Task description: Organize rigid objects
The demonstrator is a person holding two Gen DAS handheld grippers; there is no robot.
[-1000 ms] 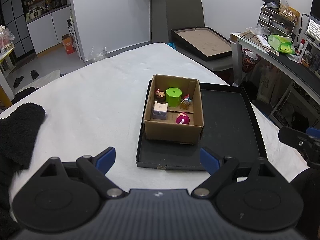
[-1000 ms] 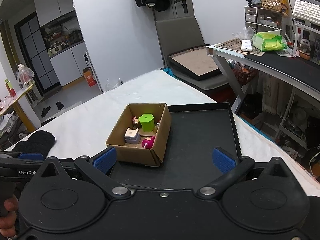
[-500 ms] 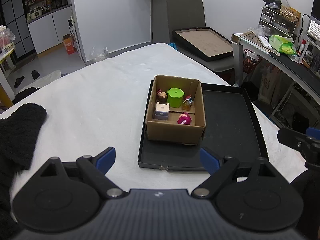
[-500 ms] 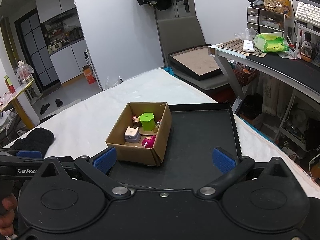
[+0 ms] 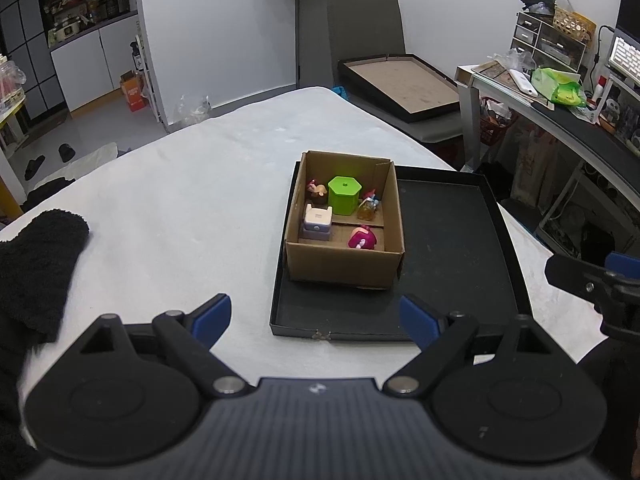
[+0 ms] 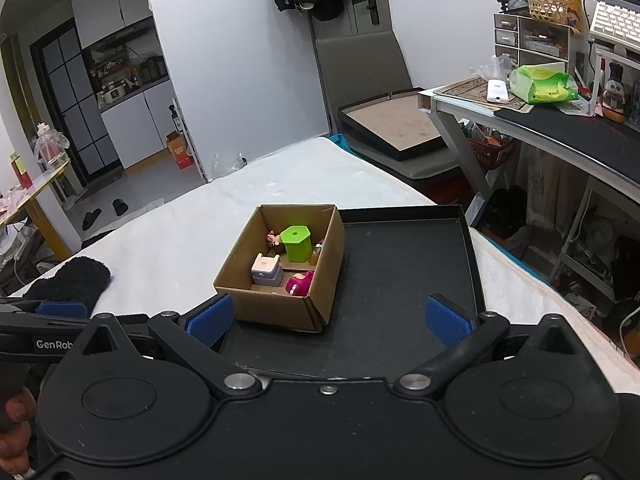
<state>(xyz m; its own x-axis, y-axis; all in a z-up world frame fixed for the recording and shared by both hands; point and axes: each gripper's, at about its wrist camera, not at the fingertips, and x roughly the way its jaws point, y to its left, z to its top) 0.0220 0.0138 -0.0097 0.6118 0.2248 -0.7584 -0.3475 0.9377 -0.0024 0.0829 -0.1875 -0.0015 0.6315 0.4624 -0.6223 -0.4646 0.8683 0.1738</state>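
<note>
A brown cardboard box [image 5: 344, 268] [image 6: 276, 308] stands at the left of a shallow black tray [image 5: 452, 264] [image 6: 404, 280] on a white-covered table. In the box are a green hexagonal container [image 5: 344, 196] [image 6: 297, 243], a pale lilac and white block [image 5: 317, 221] [image 6: 267, 269], a magenta toy [image 5: 363, 237] [image 6: 299, 282] and two small figures [image 5: 316, 191] [image 5: 369, 206]. My left gripper [image 5: 315, 320] is open and empty, short of the tray's near edge. My right gripper [image 6: 327, 319] is open and empty, above the tray's near side.
A black fuzzy cloth [image 5: 38, 264] [image 6: 70, 284] lies at the table's left. The other gripper shows at the right edge of the left wrist view [image 5: 592, 280]. Beyond the table are a grey chair holding a framed board [image 6: 396, 120] and a cluttered desk [image 6: 560, 120].
Both grippers have drawn slightly closer to the box and tray. Both stay open and nothing on the table has moved.
</note>
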